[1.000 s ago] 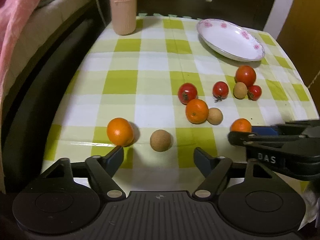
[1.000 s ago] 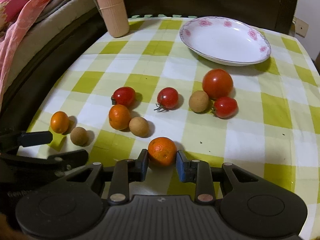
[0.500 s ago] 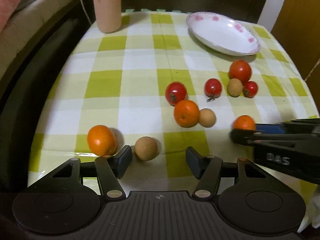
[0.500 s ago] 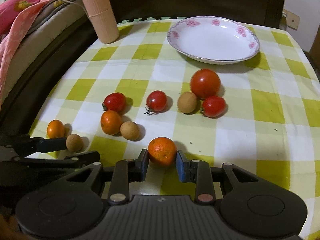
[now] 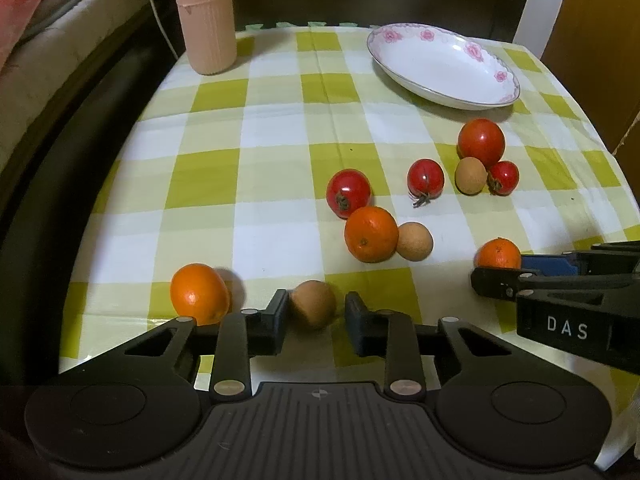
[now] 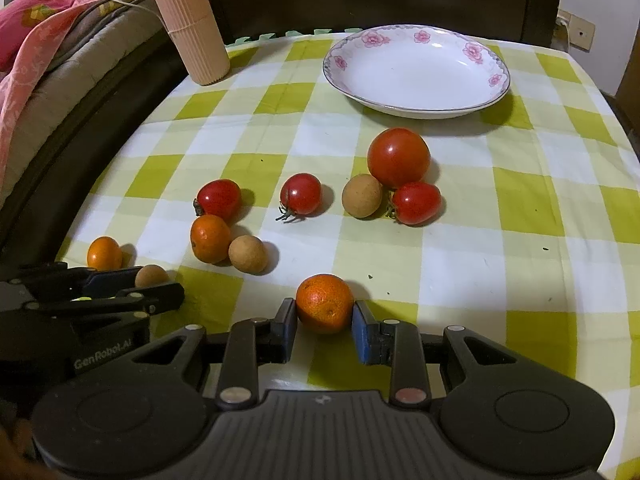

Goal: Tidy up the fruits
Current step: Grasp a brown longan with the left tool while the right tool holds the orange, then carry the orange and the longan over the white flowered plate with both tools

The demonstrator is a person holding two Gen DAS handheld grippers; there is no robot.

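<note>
Fruits lie scattered near of the empty plate (image 5: 444, 70). Left wrist view: the left gripper (image 5: 314, 314) brackets a brown ball (image 5: 313, 308), jaws narrow with a gap; it could roll away. Right wrist view: the right gripper (image 6: 324, 320) pinches an orange (image 6: 325, 303), which could slip.

- I am seeing open green-and-white checked tablecloth (image 6: 520, 240) running clear on the right up to the white flower-rimmed plate (image 6: 416, 108).
- A cluster of a big red tomato (image 6: 398, 157), a round tan fruit (image 6: 362, 195) and a small red tomato (image 6: 416, 203) is blocking the middle lane.
- A ribbed pink cylinder (image 6: 188, 20) is standing at the far left corner.
</note>
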